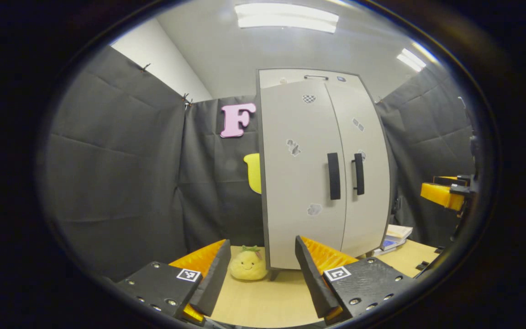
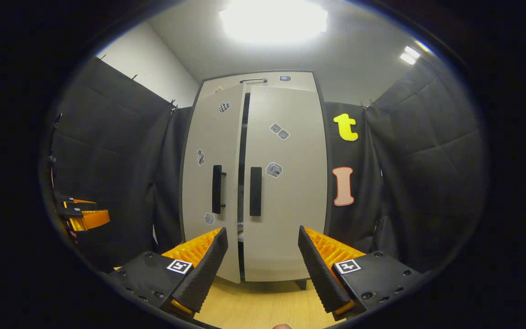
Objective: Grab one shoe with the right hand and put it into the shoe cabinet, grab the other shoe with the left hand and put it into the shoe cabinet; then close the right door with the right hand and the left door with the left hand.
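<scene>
The pale grey shoe cabinet stands upright on the wooden floor ahead of both grippers. In the right gripper view its right door lies flat against the cabinet, while the left door stands slightly ajar with a dark gap between them. Each door carries a black vertical handle. My left gripper is open, a short way back from the left door, with nothing between its fingers. My right gripper is open too, facing the doors' seam. The inside of the cabinet is hidden.
A yellow plush toy sits on the floor by the cabinet's left foot. A stack of books lies at its right side. Black cloth walls close in on both sides. The other gripper hovers at the far right.
</scene>
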Demonstrator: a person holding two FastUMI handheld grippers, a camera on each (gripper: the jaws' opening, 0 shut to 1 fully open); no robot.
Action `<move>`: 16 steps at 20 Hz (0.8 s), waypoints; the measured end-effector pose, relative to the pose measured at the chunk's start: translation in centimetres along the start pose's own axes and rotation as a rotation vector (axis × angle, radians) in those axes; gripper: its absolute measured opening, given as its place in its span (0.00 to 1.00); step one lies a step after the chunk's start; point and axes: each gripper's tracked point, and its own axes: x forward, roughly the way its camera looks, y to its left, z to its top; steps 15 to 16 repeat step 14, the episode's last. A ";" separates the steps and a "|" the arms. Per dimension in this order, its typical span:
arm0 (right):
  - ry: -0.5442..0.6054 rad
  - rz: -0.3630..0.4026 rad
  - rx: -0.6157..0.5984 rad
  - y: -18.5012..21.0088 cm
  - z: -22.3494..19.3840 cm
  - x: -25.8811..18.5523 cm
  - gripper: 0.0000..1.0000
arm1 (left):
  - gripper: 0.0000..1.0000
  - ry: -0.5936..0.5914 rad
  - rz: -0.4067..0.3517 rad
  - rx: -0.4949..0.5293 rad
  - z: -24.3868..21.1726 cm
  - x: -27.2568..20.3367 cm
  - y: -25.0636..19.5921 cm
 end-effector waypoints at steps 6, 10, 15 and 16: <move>-0.004 -0.003 0.002 -0.2 0.1 -0.2 0.96 | 0.82 0.002 0.004 -0.002 -0.1 0.0 0.0; -0.004 -0.004 0.002 -0.2 0.1 -0.5 0.98 | 0.82 0.001 -0.001 0.012 -0.2 -0.4 -0.2; -0.009 -0.010 0.003 -0.3 0.3 -1.1 0.96 | 0.82 -0.002 -0.011 0.013 -0.1 -0.7 -0.5; -0.009 -0.010 0.003 -0.3 0.3 -1.1 0.96 | 0.82 -0.002 -0.011 0.013 -0.1 -0.7 -0.5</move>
